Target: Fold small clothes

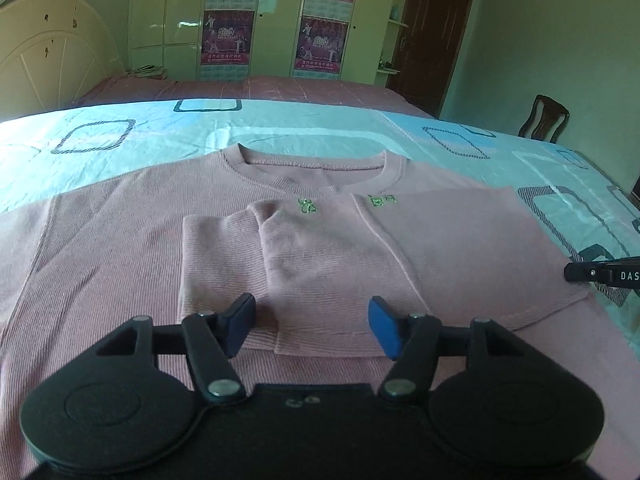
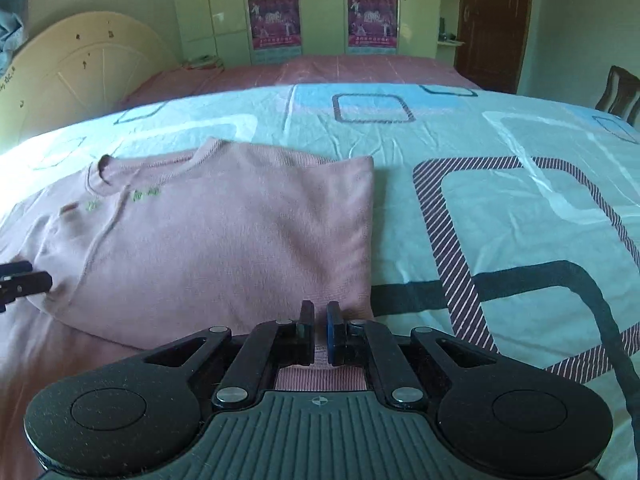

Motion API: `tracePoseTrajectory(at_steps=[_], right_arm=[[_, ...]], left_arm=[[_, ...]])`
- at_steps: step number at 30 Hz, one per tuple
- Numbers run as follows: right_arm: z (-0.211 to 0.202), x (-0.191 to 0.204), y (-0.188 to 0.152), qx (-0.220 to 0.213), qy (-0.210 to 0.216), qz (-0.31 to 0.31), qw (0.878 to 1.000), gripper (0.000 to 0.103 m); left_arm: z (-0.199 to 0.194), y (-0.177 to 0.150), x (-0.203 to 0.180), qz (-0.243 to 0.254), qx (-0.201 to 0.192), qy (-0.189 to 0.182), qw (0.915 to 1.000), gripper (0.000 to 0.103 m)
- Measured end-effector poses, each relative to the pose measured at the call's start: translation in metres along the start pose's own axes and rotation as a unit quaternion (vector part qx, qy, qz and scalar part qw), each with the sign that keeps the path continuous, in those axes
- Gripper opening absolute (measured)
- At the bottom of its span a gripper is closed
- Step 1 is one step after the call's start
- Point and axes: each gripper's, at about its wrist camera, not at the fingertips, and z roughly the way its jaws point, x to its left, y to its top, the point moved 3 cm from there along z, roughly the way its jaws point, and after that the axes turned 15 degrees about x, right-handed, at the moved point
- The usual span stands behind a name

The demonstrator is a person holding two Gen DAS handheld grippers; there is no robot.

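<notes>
A pink sweater (image 1: 132, 240) lies flat on a bed sheet (image 1: 304, 128) patterned with rounded squares, its collar (image 1: 312, 168) pointing away from the cameras and small green lettering (image 1: 308, 205) just below the collar. Its right side and sleeve (image 1: 224, 264) are folded in over the chest, so that the folded edge runs straight down the sweater's right flank, with bare sheet beside it. The left side of the sweater is still spread out flat. The left gripper (image 1: 312, 326) hovers over the sweater's lower middle, near the cuff end of the folded sleeve; its blue pads stand well apart with only cloth lying below them, nothing pinched. The right gripper (image 2: 320, 332) sits at the sweater's lower right corner, its pads drawn almost together; a strip of pink cloth shows in the narrow gap between them, but whether they pinch it cannot be told. Each gripper's tip shows at the edge of the other's view, on opposite sides of the folded part. Beyond the sweater, past the sheet, a maroon cover (image 1: 256, 90) lies over the far bed, with a cream headboard (image 1: 48, 56) to its left, wardrobes bearing posters (image 1: 228, 36) behind it, and a dark door (image 1: 436, 32) and a chair (image 1: 544, 118) to its right.
</notes>
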Motion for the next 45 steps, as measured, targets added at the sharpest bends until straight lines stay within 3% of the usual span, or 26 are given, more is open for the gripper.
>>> tracePoseTrajectory(at_steps=[1,3,8,11,14,15,16,17,18,20,22,24,29,33,35,37,39,41,43,45], right_arm=[[0.008,0.000,-0.002,0.023,-0.004,0.001,1.000,0.004],[0.009,0.002,-0.004,0.025,-0.011,-0.003,1.000,0.004],[-0.013,0.013,-0.007,-0.004,-0.006,0.010,1.000,0.005],[-0.019,0.021,-0.011,-0.014,0.001,0.021,1.000,0.005],[-0.017,0.029,-0.014,-0.010,0.011,0.036,0.999,0.008],[-0.015,0.032,-0.014,-0.011,0.009,0.044,0.999,0.021],[-0.015,0.035,-0.013,-0.017,0.005,0.052,0.999,0.051],[-0.016,0.039,-0.012,-0.027,0.002,0.058,0.998,0.061],[-0.016,0.043,-0.011,-0.032,0.006,0.058,0.998,0.064],[-0.015,0.055,-0.005,-0.034,0.015,0.055,0.998,0.063],[-0.014,0.068,0.002,-0.033,0.024,0.048,0.998,0.045],[-0.013,0.080,0.007,-0.033,0.025,0.046,0.998,0.044],[-0.013,0.105,0.014,-0.034,0.031,0.040,0.998,0.044],[-0.014,0.110,0.017,-0.032,0.027,0.039,0.998,0.044],[-0.014,0.108,0.018,-0.029,0.027,0.041,0.998,0.044],[-0.013,0.105,0.018,-0.025,0.027,0.045,0.998,0.044],[-0.011,0.101,0.018,-0.022,0.030,0.049,0.998,0.044],[-0.011,0.098,0.017,-0.022,0.032,0.050,0.998,0.044],[-0.012,0.096,0.017,-0.025,0.035,0.047,0.998,0.044],[-0.011,0.093,0.018,-0.029,0.040,0.048,0.998,0.044]], left_arm=[[-0.002,-0.003,0.003,0.002,0.000,-0.001,1.0000,0.061],[-0.010,-0.009,0.011,0.002,0.001,0.000,1.0000,0.061],[-0.046,-0.036,0.062,-0.056,-0.015,0.033,0.9977,0.068],[-0.081,-0.058,0.111,-0.115,-0.043,0.059,0.9907,0.067],[-0.117,-0.084,0.170,-0.188,-0.066,0.098,0.9750,0.065],[-0.128,-0.095,0.193,-0.221,-0.075,0.107,0.9664,0.065],[-0.137,-0.104,0.215,-0.252,-0.080,0.117,0.9572,0.064],[-0.144,-0.113,0.235,-0.282,-0.084,0.122,0.9479,0.063],[-0.151,-0.122,0.257,-0.318,-0.089,0.122,0.9360,0.062],[-0.164,-0.138,0.295,-0.380,-0.111,0.119,0.9104,0.060],[-0.173,-0.153,0.328,-0.435,-0.132,0.107,0.8840,0.055],[-0.178,-0.162,0.353,-0.477,-0.157,0.085,0.8605,0.052],[-0.175,-0.170,0.387,-0.516,-0.194,0.056,0.8328,0.040],[-0.171,-0.179,0.407,-0.552,-0.223,0.027,0.8028,0.027],[-0.170,-0.182,0.413,-0.564,-0.225,0.024,0.7939,0.016],[-0.168,-0.183,0.420,-0.574,-0.230,0.015,0.7859,0.016],[-0.167,-0.180,0.422,-0.575,-0.231,0.015,0.7850,0.016],[-0.167,-0.170,0.420,-0.560,-0.221,0.022,0.7981,0.008],[-0.169,-0.155,0.409,-0.535,-0.221,0.016,0.8151,0.007],[-0.172,-0.128,0.385,-0.491,-0.216,0.021,0.8440,0.007]])
